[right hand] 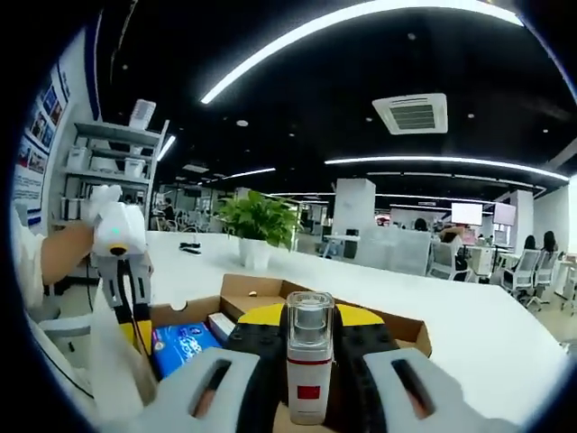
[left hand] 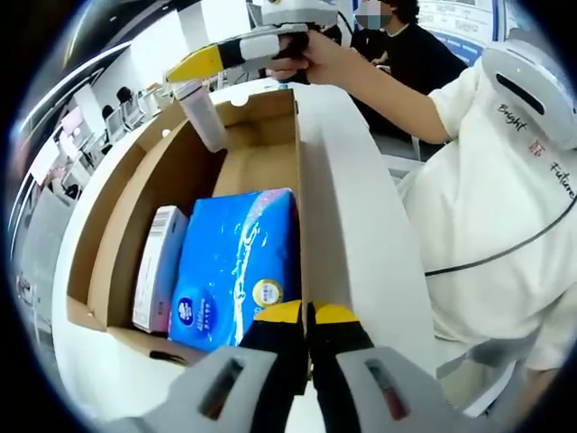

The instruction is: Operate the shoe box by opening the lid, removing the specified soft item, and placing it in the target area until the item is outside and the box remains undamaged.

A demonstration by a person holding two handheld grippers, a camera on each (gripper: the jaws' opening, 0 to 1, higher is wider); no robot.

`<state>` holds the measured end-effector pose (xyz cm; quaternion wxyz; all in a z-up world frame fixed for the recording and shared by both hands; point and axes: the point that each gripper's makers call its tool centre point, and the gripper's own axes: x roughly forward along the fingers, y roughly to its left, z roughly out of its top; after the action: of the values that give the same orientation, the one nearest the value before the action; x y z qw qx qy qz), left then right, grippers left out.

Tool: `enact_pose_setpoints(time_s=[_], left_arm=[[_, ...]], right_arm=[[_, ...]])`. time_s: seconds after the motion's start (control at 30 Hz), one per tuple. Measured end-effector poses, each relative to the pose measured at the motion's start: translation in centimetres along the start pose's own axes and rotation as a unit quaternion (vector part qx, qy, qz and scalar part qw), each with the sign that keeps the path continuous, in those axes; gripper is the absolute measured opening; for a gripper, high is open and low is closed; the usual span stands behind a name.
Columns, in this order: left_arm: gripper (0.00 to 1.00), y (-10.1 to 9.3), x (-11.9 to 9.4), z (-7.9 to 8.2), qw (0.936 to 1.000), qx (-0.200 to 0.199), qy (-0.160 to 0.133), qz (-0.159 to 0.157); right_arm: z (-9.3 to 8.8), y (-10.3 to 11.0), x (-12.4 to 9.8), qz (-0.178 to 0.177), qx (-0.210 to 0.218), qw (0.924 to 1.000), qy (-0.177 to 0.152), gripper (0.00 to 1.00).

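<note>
The shoe box (left hand: 270,122) stands open, brown inside, its white lid (left hand: 361,225) folded out to the right. Inside lie a blue tissue pack (left hand: 234,262) and a small white and pink carton (left hand: 158,266). My left gripper (left hand: 306,312) is at the box's near right corner, jaws closed on the top edge of the wall there. My right gripper (left hand: 200,77) holds a white spray bottle (left hand: 204,113) over the far end of the box. In the right gripper view that bottle (right hand: 309,361), with clear cap and red label, stands upright between the jaws of the right gripper (right hand: 309,317).
The box (right hand: 261,293) sits on a long white table (right hand: 469,325). A potted plant (right hand: 257,221) stands further back on it. The left gripper (right hand: 135,329) and the person's hand are at the box's left side, by the tissue pack (right hand: 180,345). Shelves and seated people fill the background.
</note>
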<state>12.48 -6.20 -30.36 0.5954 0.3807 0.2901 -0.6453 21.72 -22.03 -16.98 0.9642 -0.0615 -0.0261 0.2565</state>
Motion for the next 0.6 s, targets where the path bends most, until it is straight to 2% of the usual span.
enact_pose_setpoints(time_s=[0.23, 0.33, 0.6], left_arm=[[0.01, 0.0, 0.0, 0.0, 1.0, 0.002, 0.0, 0.002], [0.01, 0.0, 0.0, 0.0, 1.0, 0.002, 0.0, 0.002], [0.01, 0.0, 0.0, 0.0, 1.0, 0.002, -0.001, 0.003]], right_arm=[[2.8, -0.6, -1.7, -0.01, 0.019, 0.9985, -0.05, 0.18], [3.5, -1.0, -2.3, -0.02, 0.007, 0.9982, -0.056, 0.18], [4.8, -1.2, -3.5, -0.018, 0.015, 0.9968, -0.076, 0.18]])
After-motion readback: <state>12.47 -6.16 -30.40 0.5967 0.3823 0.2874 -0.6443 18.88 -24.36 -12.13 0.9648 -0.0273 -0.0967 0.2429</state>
